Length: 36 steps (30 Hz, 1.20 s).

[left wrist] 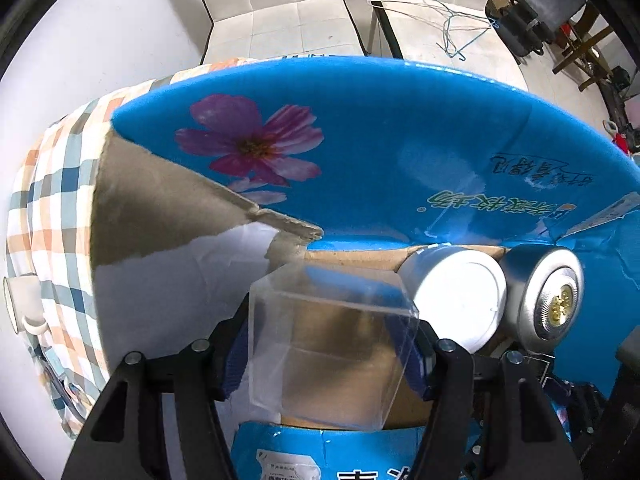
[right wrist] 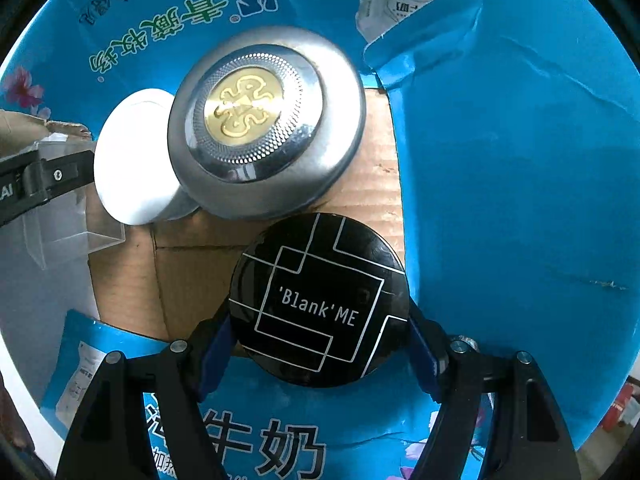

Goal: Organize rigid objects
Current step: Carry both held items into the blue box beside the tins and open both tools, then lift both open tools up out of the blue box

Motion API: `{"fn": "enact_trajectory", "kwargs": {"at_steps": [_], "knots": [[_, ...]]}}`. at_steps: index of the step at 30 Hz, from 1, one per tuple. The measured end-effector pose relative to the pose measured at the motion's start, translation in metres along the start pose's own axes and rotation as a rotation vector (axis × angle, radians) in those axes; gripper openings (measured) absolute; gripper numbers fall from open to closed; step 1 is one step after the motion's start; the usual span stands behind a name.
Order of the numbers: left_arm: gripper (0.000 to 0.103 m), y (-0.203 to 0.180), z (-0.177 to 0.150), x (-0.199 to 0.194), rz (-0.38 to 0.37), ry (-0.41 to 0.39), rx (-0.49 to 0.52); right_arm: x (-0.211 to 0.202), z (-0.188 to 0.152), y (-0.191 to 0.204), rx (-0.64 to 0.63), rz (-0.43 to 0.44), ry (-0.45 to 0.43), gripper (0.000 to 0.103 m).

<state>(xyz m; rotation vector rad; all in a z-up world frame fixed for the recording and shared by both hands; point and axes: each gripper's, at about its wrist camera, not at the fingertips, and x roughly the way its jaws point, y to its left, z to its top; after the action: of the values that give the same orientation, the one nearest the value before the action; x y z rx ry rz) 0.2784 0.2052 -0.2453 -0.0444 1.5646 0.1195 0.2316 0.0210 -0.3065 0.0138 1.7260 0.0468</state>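
My left gripper [left wrist: 328, 344] is shut on a clear plastic box [left wrist: 328, 352], held over the open blue cardboard carton [left wrist: 360, 128]. Inside the carton a white round jar [left wrist: 460, 300] and a silver round case with a gold emblem [left wrist: 548, 300] lie side by side on the brown bottom. My right gripper [right wrist: 320, 344] is shut on a black round compact printed 'Blank'ME [right wrist: 320, 300], low inside the same carton [right wrist: 520, 200]. The silver case [right wrist: 264, 124] overlaps the white jar [right wrist: 132, 160] just ahead of it. The clear box [right wrist: 76, 216] and the left gripper's black finger [right wrist: 44, 184] show at the left edge.
The carton stands on a checked cloth [left wrist: 52, 184] over a white table. A white mug [left wrist: 24, 304] sits on the cloth at the left. White padded chairs [left wrist: 272, 8] and wire hangers [left wrist: 456, 28] lie beyond. A torn carton flap [left wrist: 168, 208] rises at the left.
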Motion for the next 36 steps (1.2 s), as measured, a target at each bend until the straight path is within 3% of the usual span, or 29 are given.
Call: {"fn": "enact_trajectory", "kwargs": {"at_steps": [3, 5, 6, 18, 25, 36], "knots": [[0.072, 0.001, -0.004, -0.007, -0.023, -0.006, -0.006, -0.004, 0.000, -0.006, 0.007, 0.015, -0.001, 0.083], [0.096, 0.001, -0.007, -0.013, -0.032, -0.012, -0.010, -0.004, -0.004, -0.007, 0.007, 0.028, -0.012, 0.089], [0.102, 0.000, -0.008, -0.017, -0.030, -0.018, -0.009, -0.007, -0.005, -0.007, 0.006, 0.029, -0.018, 0.090], [0.103, 0.001, -0.035, -0.071, -0.060, -0.130, -0.010, -0.076, -0.026, -0.017, -0.028, 0.021, -0.139, 0.093], [0.103, 0.004, -0.069, -0.123, -0.055, -0.223, 0.001, -0.141, -0.063, -0.018, -0.061, 0.053, -0.256, 0.093], [0.103, 0.002, -0.126, -0.198, -0.075, -0.365, -0.018, -0.210, -0.123, -0.011, -0.116, 0.058, -0.390, 0.093]]}}
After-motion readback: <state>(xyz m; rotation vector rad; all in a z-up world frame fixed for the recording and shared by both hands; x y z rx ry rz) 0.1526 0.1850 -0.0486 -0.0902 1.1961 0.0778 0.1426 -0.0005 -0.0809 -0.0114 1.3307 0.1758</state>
